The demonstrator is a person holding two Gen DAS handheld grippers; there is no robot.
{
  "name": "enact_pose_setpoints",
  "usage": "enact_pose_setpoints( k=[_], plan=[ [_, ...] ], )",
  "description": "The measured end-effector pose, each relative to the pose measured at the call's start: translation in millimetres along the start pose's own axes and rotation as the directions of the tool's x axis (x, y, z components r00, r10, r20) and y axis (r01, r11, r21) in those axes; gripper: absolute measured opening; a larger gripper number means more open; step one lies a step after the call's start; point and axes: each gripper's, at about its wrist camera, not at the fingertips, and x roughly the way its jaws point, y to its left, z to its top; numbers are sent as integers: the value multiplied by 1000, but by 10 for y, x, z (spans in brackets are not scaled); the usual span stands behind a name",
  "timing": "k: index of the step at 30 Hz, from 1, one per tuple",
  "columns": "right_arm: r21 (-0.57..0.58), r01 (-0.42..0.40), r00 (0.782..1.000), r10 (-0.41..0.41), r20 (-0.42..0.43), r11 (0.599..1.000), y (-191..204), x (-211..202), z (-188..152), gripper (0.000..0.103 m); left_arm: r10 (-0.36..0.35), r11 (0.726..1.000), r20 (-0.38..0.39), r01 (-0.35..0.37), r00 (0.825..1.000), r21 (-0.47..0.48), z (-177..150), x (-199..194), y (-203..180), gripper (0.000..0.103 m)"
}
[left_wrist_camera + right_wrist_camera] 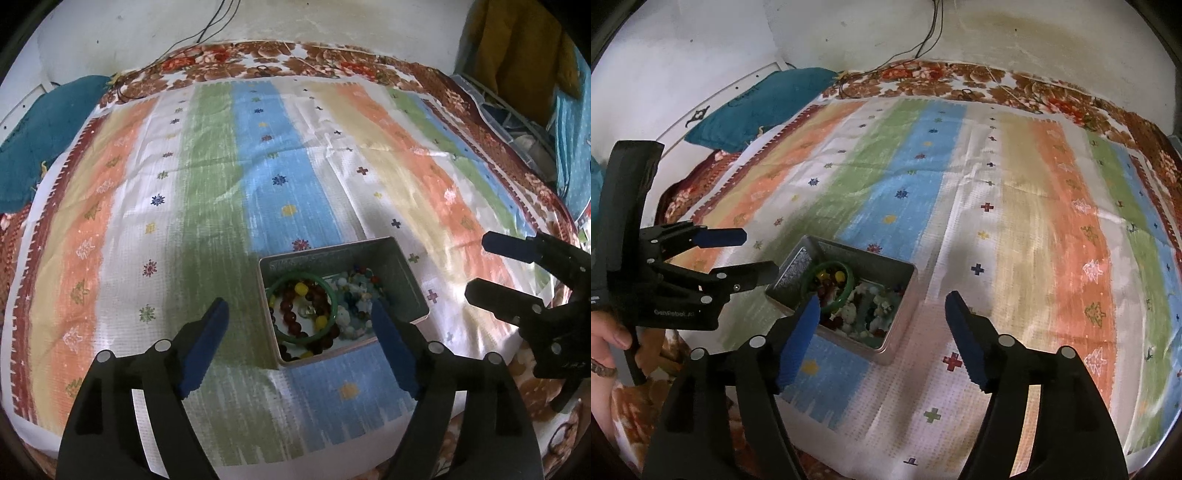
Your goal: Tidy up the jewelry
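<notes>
Blue-padded, the left gripper (299,317) hangs spread and empty over a metal tin (406,273) near the bed's front edge; the right gripper (882,317) is spread too. Inside, a green bangle (328,288) looks stiff, slick; take its rim. Beads (354,291) likely scatter.

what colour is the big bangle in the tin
Green. The bangle lies on the beads in the metal tin, clearest in the left wrist view.
</notes>
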Motion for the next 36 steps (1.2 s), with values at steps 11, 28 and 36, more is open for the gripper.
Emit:
enact_pose_setpoints(
  k=[11, 28, 36],
  plan=[
    [-10, 11, 999, -11, 49, 1000, -9, -133, -26, 98, -9, 1000, 20, 9, 1000, -12, -166, -75, 86, 96],
    [-13, -37, 999, 37, 29, 999, -24, -90, -35, 98, 14, 999, 86, -18, 996, 50, -182, -205, -29, 97],
    [-12, -39, 999, 40, 24, 999, -15, -74, -38, 98, 59, 992, 153, -75, 986, 101, -194, -339, -130, 97]
  ],
)
